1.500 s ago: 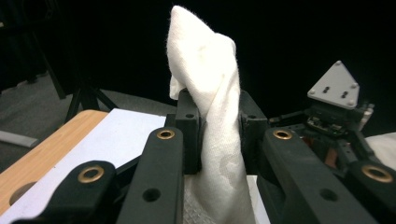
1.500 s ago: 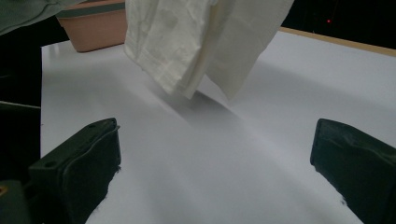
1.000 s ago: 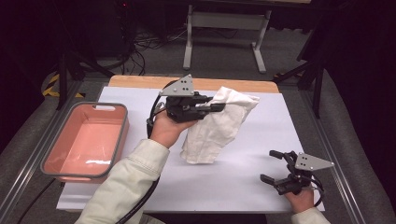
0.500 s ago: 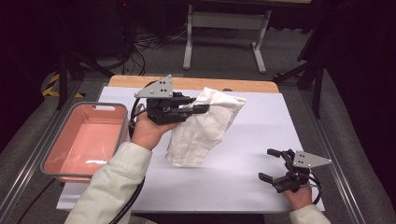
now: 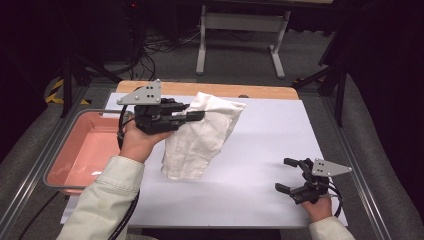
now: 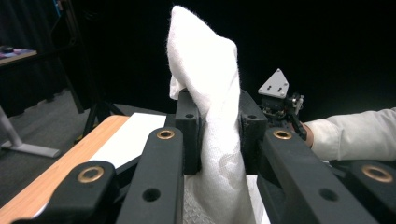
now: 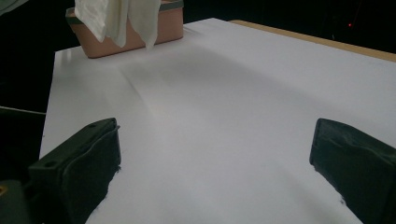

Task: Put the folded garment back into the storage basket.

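Dark room, cables on the grey floor, a metal stand at top centre of the high view. White sheet (image 5: 260, 150) over a wooden table (image 5: 220, 90), wood bared along the far edge. Pink tub (image 5: 82, 150) at the left of the frame, just off the sheet's left edge. Left of centre, left gripper (image 5: 197, 116) held above the sheet in a hand (image 5: 140, 142), jaws pinched on a white cloth (image 5: 200, 140). Cloth draped from the jaws down and left, lower hem close over the sheet, touching or not unclear. In the left gripper view, cloth (image 6: 210, 93) squeezed between the two black jaws and rising above them in a peak. Lower right of the high view, right gripper (image 5: 291, 175) low over the sheet near its near edge, jaws spread, nothing between. Wide bare sheet between cloth and right gripper, more open sheet toward the far right corner. In the right gripper view, bare white sheet (image 7: 224, 116) between the parted jaws, cloth (image 7: 116, 16) hanging in front of the tub (image 7: 140, 32) at upper left.
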The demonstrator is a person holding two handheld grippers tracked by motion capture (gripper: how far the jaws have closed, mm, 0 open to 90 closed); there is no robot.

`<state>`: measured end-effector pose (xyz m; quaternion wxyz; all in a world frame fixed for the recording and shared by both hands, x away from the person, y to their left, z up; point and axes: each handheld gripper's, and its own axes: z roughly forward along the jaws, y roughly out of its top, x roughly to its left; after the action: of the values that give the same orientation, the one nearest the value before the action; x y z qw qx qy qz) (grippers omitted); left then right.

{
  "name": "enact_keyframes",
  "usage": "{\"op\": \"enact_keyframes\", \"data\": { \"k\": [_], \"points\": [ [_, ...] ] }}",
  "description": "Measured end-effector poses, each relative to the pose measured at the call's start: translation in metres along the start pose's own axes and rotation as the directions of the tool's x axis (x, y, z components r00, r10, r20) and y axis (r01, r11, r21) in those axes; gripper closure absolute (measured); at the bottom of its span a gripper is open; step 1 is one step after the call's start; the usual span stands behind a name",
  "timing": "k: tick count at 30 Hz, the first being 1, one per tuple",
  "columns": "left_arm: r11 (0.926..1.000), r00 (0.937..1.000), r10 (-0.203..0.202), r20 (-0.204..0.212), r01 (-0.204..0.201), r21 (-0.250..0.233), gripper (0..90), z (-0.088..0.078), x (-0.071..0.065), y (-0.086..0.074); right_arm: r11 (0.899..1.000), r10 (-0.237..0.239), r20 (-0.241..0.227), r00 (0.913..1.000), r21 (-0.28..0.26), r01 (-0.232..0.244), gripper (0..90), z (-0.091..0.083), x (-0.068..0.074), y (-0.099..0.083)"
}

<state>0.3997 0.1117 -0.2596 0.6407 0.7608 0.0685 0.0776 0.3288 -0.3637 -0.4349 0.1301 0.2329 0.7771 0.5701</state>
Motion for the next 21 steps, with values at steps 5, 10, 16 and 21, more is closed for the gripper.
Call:
{"op": "enact_keyframes", "data": {
  "k": [5, 10, 16, 21],
  "points": [
    [1.0, 0.9998, 0.007, -0.02, -0.007, 0.006, 76.0, -0.013, 0.001, -0.001, 1.0, 0.009, -0.006, 0.9999, 0.001, -0.009, 2.5, 0.0, -0.001, 0.0],
    [0.9998, 0.9993, 0.013, -0.035, -0.013, 0.013, 76.0, -0.025, 0.002, -0.001, 1.0, 0.002, 0.001, 1.0, 0.009, -0.002, 2.5, -0.001, 0.002, -0.001],
    [0.9999, 0.9982, 0.011, -0.059, -0.011, 0.0, 76.0, -0.042, 0.003, -0.002, 1.0, 0.0, 0.009, 1.0, 0.017, 0.0, 2.5, -0.003, 0.004, -0.001],
    [0.9998, 0.9973, 0.019, -0.072, -0.019, -0.01, 75.9, -0.054, 0.002, 0.0, 1.0, 0.004, 0.015, 0.9999, 0.02, -0.004, 2.5, -0.004, 0.005, -0.002]
  ]
}}
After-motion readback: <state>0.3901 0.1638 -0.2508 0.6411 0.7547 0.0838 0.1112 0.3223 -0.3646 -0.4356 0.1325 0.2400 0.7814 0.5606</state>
